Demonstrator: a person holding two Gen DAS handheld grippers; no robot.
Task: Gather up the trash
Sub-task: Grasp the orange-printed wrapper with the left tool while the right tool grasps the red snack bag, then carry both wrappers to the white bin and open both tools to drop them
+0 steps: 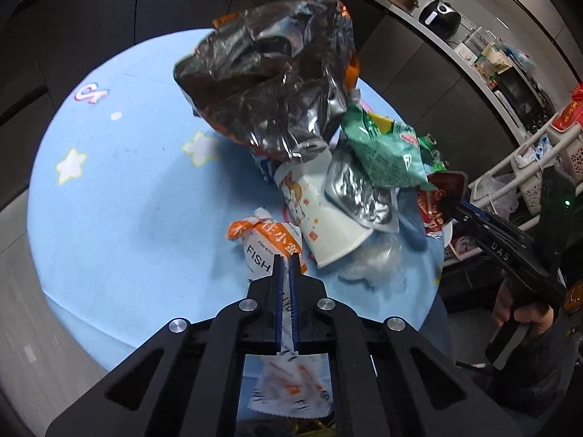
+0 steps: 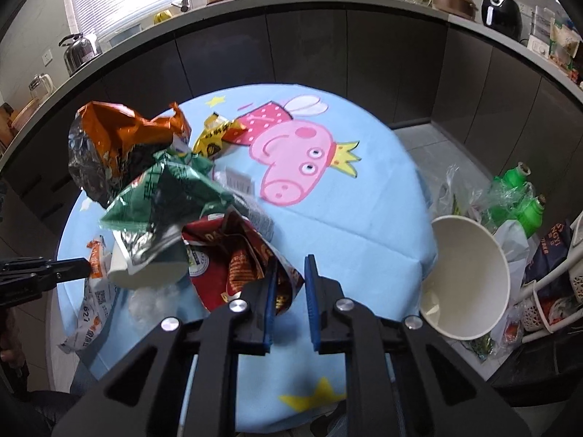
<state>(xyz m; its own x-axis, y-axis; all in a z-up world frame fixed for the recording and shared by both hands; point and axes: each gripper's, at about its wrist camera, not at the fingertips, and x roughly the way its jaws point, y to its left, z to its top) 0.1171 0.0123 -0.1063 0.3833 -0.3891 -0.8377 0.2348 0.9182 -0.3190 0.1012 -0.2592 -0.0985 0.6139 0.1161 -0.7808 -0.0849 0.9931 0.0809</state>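
Note:
A heap of trash lies on the round blue table [image 1: 120, 218]: a big foil and orange bag [image 1: 269, 83], a green packet [image 1: 382, 153], a paper cup [image 1: 320, 218] on its side, and a red wrapper [image 2: 240, 266]. My left gripper [image 1: 288, 258] is shut on a white and orange fish snack wrapper [image 1: 260, 240], which runs back between the fingers. My right gripper [image 2: 291, 266] is open, with the red wrapper's edge between its fingers; it also shows in the left wrist view [image 1: 452, 196]. The left gripper shows at the left edge of the right wrist view [image 2: 85, 267].
A large white paper bucket [image 2: 470, 276] sits past the table's right edge, above a trash pile with green bottles [image 2: 517, 200] and plastic bags. A yellow wrapper [image 2: 215, 136] lies on the table [image 2: 364, 218]. Dark cabinets and a cluttered counter [image 2: 328, 3] surround the table. White racks [image 1: 535, 167] stand at right.

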